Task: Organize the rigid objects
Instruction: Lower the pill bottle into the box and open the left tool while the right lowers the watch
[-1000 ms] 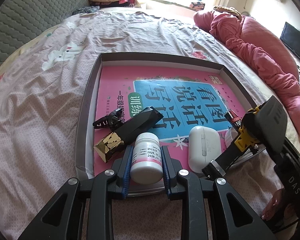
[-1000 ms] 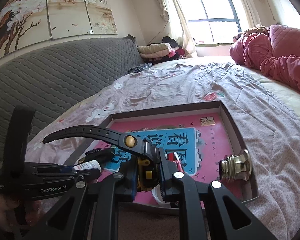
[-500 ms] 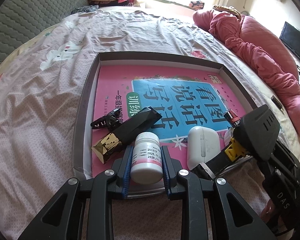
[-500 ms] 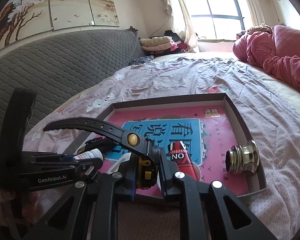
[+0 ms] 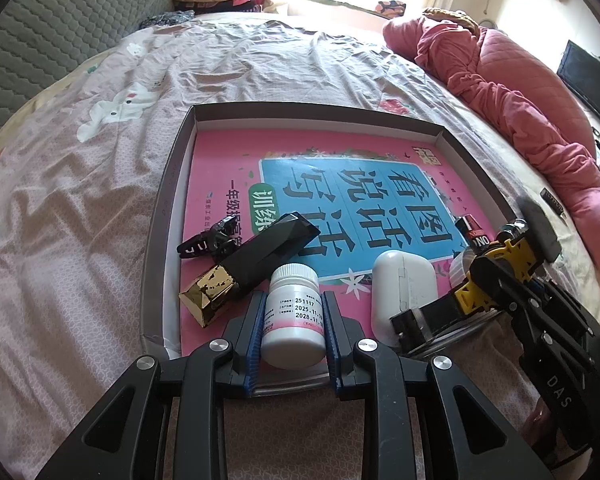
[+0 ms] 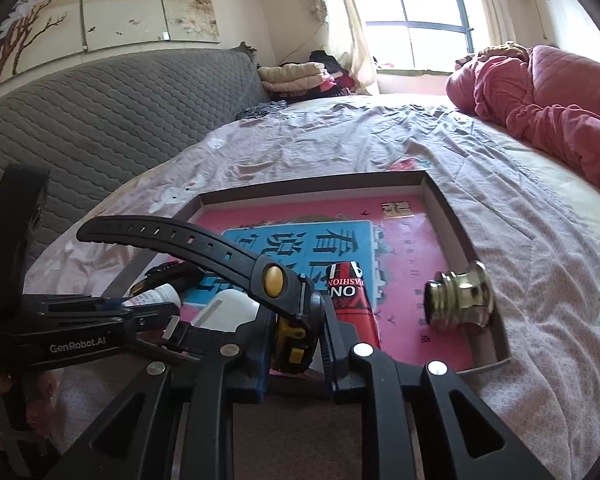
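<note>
Left gripper (image 5: 293, 322) pinches a white bottle (image 5: 293, 316) at the tray's (image 5: 168, 216) near edge; right gripper (image 6: 294, 340) clamps a yellow-black watch (image 6: 220, 252).

Pill bottle (image 5: 293, 312): smooth white plastic, paper label.
Earbud case (image 5: 402, 292): glossy white plastic.
Faceted bar (image 5: 252, 264): glossy black body, gold foil end, flaking.
Watch (image 6: 228, 268): matt black rubbery strap, yellow plastic case.
Threaded fitting (image 6: 458, 298): polished brass-coloured metal.
Can (image 6: 352, 300): glossy red and black print.
Book cover (image 5: 340, 184): glossy printed paper.
Tray (image 5: 168, 184): matt grey-brown cardboard.
Bed sheet (image 5: 80, 200): creased soft cloth.
Left tool (image 5: 293, 334): matt black plastic, ribbed blue pads.
</note>
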`<act>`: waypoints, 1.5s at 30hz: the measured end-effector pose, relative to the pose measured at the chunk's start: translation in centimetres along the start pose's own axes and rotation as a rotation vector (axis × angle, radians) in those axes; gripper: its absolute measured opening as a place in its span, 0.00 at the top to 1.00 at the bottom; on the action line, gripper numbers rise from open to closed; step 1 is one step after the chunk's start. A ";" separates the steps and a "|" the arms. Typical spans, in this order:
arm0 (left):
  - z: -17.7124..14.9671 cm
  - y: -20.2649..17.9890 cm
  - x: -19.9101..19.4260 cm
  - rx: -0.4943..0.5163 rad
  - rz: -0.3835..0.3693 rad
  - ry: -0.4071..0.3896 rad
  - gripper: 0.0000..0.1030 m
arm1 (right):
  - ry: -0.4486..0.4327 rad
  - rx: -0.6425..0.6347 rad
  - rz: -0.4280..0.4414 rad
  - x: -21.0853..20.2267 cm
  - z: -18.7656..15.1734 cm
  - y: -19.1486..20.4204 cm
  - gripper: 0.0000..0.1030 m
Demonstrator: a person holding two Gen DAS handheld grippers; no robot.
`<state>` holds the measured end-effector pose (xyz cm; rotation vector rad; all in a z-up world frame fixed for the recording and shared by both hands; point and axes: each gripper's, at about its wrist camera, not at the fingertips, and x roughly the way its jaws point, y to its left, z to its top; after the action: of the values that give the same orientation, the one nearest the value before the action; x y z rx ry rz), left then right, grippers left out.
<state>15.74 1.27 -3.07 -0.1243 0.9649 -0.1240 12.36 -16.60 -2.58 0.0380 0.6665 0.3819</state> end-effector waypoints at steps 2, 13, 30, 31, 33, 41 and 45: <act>0.0 -0.1 0.0 0.004 0.002 0.000 0.74 | 0.000 -0.011 -0.022 -0.1 0.0 -0.1 0.79; -0.1 -0.1 0.0 0.010 0.010 0.000 0.74 | 0.016 0.018 -0.023 -0.2 -0.1 -0.6 0.78; -0.1 -0.1 -0.2 0.000 0.002 0.002 0.74 | 0.011 -0.039 -0.064 -0.8 -0.5 0.4 0.64; -0.1 -0.2 -0.2 -0.002 0.001 0.002 0.74 | 0.007 -0.050 -0.070 -0.9 -0.5 0.6 0.63; -0.1 -0.2 -0.2 -0.004 -0.001 0.002 0.74 | 0.001 -0.070 -0.080 -1.0 -0.4 0.9 0.61; -0.1 -0.4 -0.2 0.000 -0.001 0.003 0.74 | -0.016 -0.088 -0.107 -1.3 -0.3 1.1 0.60; 0.0 -0.5 -0.2 -0.001 -0.002 0.004 0.74 | -0.017 -0.099 -0.107 -1.5 -0.3 1.2 0.60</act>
<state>15.57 0.86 -2.85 -0.1258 0.9689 -0.1256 10.63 -16.02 -1.74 -0.0882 0.6288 0.3103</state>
